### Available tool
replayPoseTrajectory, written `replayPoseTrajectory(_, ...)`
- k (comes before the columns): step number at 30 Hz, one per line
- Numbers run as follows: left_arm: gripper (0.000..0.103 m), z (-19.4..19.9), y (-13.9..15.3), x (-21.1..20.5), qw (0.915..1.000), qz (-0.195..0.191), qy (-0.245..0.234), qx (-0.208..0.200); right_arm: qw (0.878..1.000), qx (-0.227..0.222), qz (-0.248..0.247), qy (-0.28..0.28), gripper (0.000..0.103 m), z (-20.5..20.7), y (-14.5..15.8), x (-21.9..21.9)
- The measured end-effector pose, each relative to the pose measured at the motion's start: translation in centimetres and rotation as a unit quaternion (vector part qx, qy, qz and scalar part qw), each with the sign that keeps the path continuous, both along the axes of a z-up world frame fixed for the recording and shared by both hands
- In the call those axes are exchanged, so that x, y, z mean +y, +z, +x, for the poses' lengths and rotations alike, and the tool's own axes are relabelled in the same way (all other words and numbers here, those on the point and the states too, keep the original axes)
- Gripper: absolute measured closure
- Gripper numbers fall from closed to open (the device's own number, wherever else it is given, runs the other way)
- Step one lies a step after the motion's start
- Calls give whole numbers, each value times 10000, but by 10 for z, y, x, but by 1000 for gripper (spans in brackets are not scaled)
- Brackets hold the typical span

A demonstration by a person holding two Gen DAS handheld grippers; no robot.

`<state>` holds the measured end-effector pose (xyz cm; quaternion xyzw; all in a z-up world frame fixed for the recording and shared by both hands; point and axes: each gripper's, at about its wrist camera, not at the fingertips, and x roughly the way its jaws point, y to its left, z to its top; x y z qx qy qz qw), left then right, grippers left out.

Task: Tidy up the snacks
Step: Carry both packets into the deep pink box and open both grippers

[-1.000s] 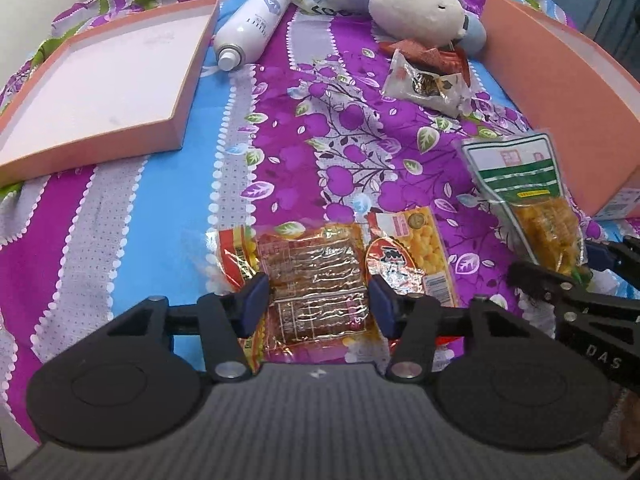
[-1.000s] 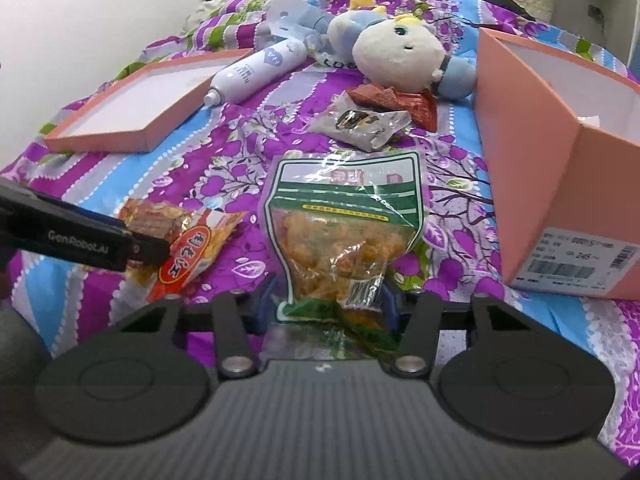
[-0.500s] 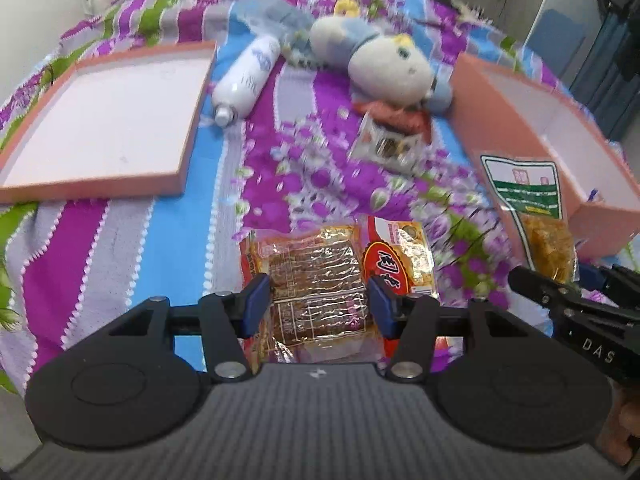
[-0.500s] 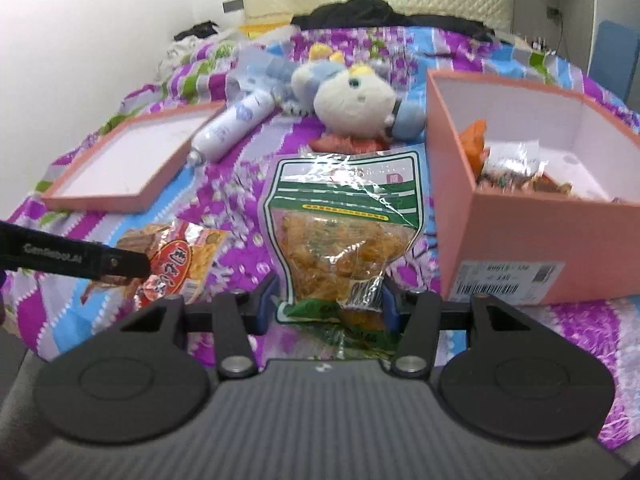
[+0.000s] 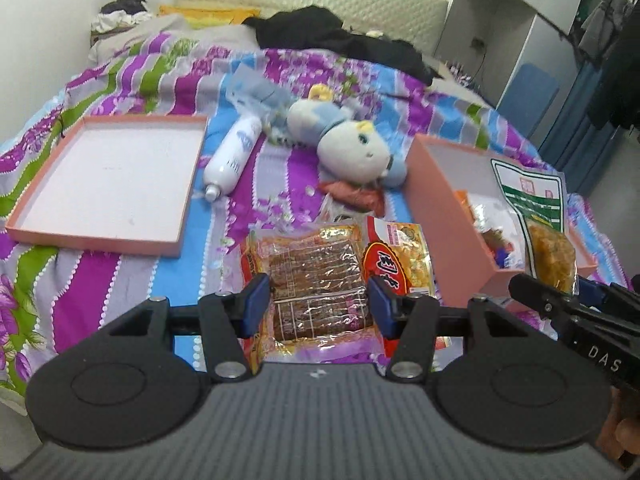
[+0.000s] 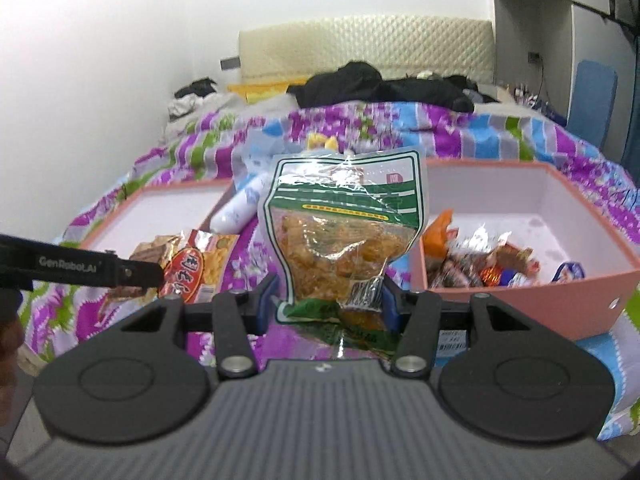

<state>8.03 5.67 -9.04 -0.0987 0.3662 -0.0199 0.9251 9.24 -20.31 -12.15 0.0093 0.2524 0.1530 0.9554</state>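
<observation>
The right gripper [image 6: 328, 300] gripped the green pouch [image 6: 344, 232] upright, beside the pink box [image 6: 520, 304] on its right; the left gripper [image 5: 318, 304] clamped two snack packets [image 5: 316, 276] farther left.

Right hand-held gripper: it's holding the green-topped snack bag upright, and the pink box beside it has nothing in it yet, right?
Not quite. The right hand-held gripper does hold the green-topped snack bag upright, but the pink box already holds several wrapped snacks, as the right wrist view shows.
</observation>
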Motion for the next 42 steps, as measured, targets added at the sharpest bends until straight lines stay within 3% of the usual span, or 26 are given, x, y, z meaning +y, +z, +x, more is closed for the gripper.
replayPoseTrajectory(6, 44, -4, 16, -24, 9991, 30, -306, -277, 9997, -155, -5, -171, 49, -3, 15, -17)
replayPoseTrajectory(20, 44, 42, 13, -98, 9925, -279, -1152, -293, 9965, -63, -127, -822, 49, 4, 15, -74)
replayPoseTrajectory(34, 44, 154, 7, -172, 9841, -302, -1750, -90, 9901, 194, -69, -1386, 49, 81, -4, -135)
replayPoseTrajectory(42, 44, 235, -24, -216, 9774, -156, -2098, 213, 9859, 566, -13, -1577, 48, 144, -42, -161)
